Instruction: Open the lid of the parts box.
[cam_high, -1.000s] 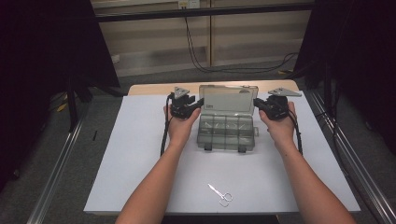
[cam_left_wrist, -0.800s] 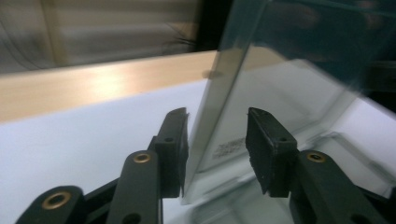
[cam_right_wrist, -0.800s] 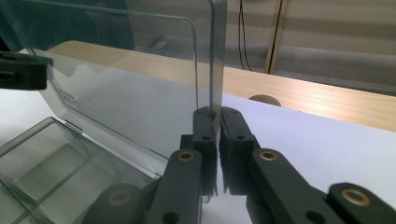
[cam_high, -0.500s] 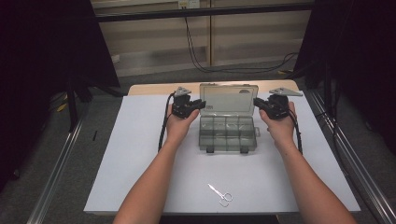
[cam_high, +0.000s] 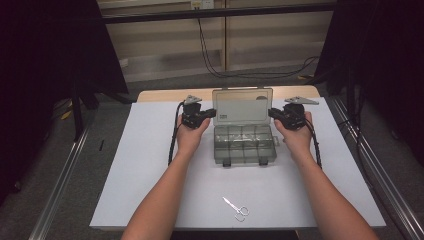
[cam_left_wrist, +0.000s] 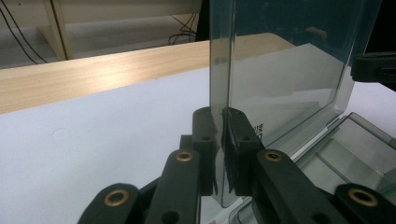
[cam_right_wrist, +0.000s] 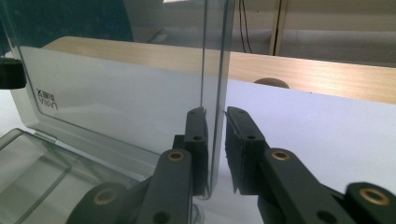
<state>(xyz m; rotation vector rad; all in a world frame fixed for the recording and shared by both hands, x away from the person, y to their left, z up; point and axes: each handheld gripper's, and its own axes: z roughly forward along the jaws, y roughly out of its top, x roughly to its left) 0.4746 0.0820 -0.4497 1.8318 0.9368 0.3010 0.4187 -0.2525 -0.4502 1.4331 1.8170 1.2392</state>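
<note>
**Both grippers at the raised lid of the clear organizer box**

Left gripper (cam_left_wrist: 223, 140): jaws pressed together on the left edge of the lid (cam_left_wrist: 280, 79), smoky clear plastic pinched between the pads. Right gripper (cam_right_wrist: 215, 140): jaws straddle the lid's right edge with a small gap on the outer side; the inner pad looks to be touching the plastic, the outer one stands just off it, so not clamped.

The organizer box (cam_high: 244, 145) sits on the white sheet (cam_high: 150, 170), between the two hands, lid upright at the far side of it. Its tray is split into small compartments; contents can't be made out, the cells seen from the gripper views look bare. Small scissors (cam_high: 236, 208) lie on the sheet, well nearer the person than the box, apart from it.
</note>
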